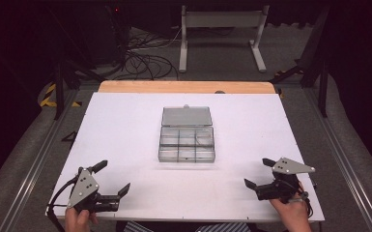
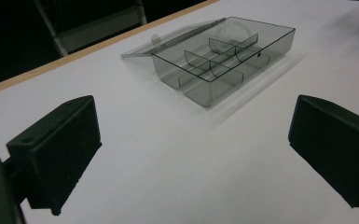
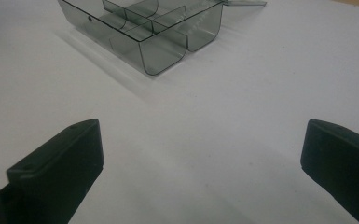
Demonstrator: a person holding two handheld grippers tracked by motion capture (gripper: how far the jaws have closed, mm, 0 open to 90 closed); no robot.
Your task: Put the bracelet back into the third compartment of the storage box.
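Note:
A clear smoky plastic organizer box (image 1: 187, 143) with several compartments sits in the middle of the white table, its lid (image 1: 186, 116) folded flat open behind it. The compartments look empty. My left gripper (image 1: 112, 178) rests near the front left edge, open, nothing between its jaws, well short of the box (image 2: 224, 58). At the front right my right gripper (image 1: 260, 173) is also open and holds nothing, with the box (image 3: 144, 28) ahead of it.
The white table top (image 1: 125, 125) has a wooden strip (image 1: 186, 87) along its far edge. Beyond it stand a white metal frame (image 1: 222, 29) and loose cables (image 1: 145, 63) on the floor. Rails run along both sides of the table.

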